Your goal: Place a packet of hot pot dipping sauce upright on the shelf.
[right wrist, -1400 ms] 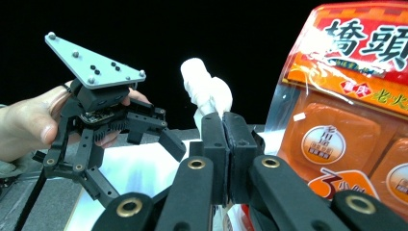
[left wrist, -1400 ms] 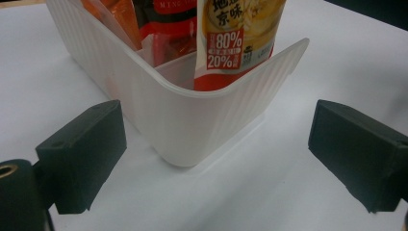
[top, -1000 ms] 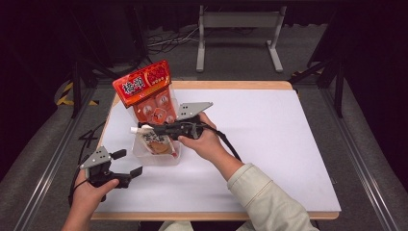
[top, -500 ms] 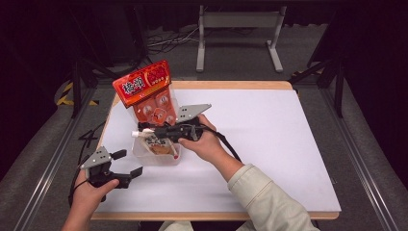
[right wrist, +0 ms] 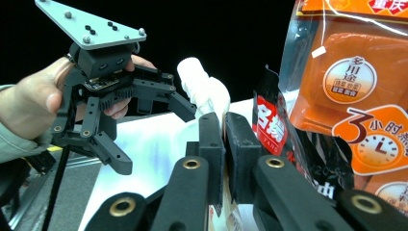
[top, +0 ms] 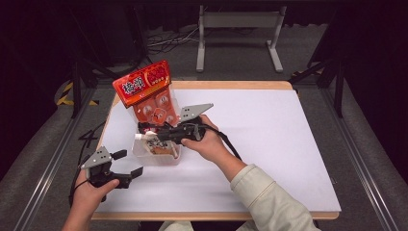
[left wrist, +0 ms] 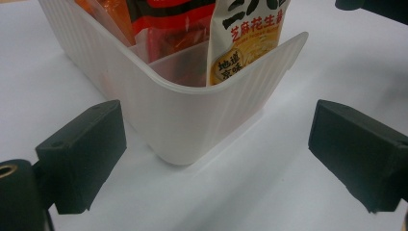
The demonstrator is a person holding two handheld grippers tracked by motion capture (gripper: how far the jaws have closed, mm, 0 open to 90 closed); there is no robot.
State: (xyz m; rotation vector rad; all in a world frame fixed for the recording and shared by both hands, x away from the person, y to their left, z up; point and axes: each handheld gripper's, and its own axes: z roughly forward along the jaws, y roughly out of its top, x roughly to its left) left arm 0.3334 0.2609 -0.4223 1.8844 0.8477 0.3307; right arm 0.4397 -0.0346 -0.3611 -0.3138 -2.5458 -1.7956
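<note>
A translucent plastic bin (top: 144, 156) (left wrist: 192, 115) stands on the white table (top: 269, 144). A tall red-orange snack bag (top: 144, 86) (right wrist: 356, 96) and a dark red packet (right wrist: 269, 125) (left wrist: 168, 19) stand in it. My right gripper (top: 144, 131) (right wrist: 224, 120) reaches over the bin from the right, shut on the thin top edge of a beige peanut packet (left wrist: 245, 38) (top: 155, 143). Its jaws have just been easing open a little, with the edge still between them. My left gripper (top: 130, 162) (left wrist: 219, 154) (right wrist: 151, 134) rests open near the bin's front left corner, touching nothing.
The table's front edge (top: 192, 215) lies just behind my left hand. A metal stand (top: 238, 29) is on the floor beyond the far edge. Dark rails (top: 48, 159) run along both sides of the table.
</note>
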